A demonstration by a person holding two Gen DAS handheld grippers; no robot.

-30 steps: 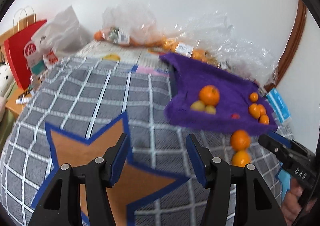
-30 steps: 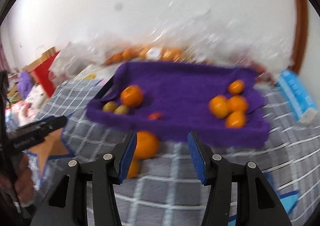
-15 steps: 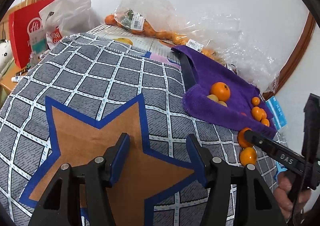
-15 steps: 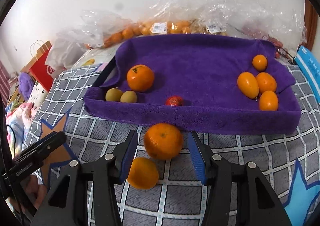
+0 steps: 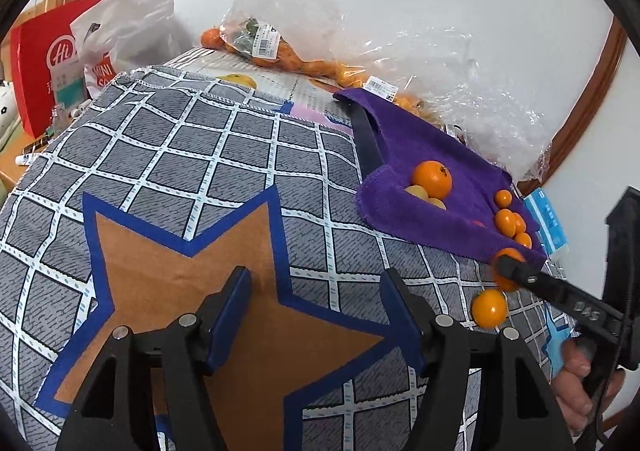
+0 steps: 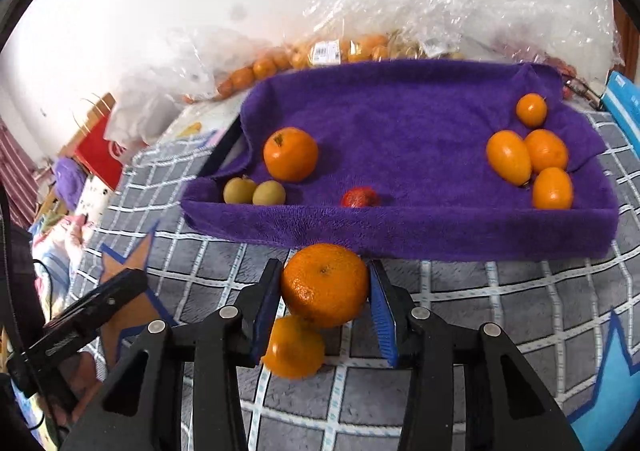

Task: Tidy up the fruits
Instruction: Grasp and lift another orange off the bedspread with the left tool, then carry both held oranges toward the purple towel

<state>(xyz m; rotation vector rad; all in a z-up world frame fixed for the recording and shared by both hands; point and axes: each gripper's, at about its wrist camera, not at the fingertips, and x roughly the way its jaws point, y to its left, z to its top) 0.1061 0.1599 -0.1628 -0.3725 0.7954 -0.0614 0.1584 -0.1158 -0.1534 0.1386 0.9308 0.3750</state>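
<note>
A big orange [image 6: 324,285] lies on the checked cloth just before the purple towel-lined tray [image 6: 400,237]. My right gripper [image 6: 325,276] is closing on it, both blue pads touching its sides. A smaller orange [image 6: 294,349] sits under the left finger. Inside the tray are another orange [image 6: 291,154], two yellow-green fruits [image 6: 255,192], a small red fruit [image 6: 359,197] and several oval orange fruits [image 6: 528,155]. My left gripper [image 5: 318,279] hovers over the brown star, jaws opening with nothing between them. From the left wrist view the right gripper [image 5: 520,271] covers the big orange [image 5: 506,283].
Clear plastic bags of fruit [image 6: 332,51] line the wall behind the tray. A red paper bag [image 5: 44,63] and a white bag [image 5: 128,31] stand at the far left. A blue pack [image 5: 550,219] lies right of the tray. The checked cloth [image 5: 200,155] stretches left.
The right gripper's fingers have closed in from either side onto the big orange. The left gripper's jaws stand a little wider than before, over the same star.
</note>
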